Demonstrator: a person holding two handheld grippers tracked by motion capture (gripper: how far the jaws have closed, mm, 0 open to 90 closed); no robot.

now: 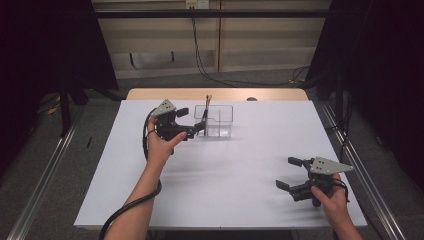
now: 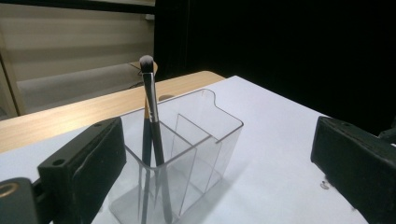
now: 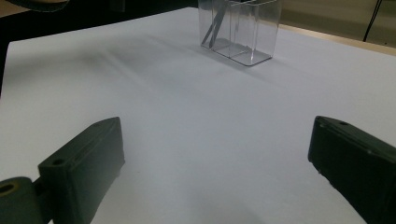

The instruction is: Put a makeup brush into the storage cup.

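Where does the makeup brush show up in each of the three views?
High view: the makeup brush stands in the left end of the clear organizer, upper centre.
Left gripper view: centre-left, upright, bristles up.
Right gripper view: top centre, leaning inside the box.
Shared landmark: the clear organizer on the white table.

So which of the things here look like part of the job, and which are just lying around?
Likely in the job:
clear organiser
makeup brush standing in it
left gripper, jaws open beside it

Just about:
right gripper, open over bare table
cables on the floor behind
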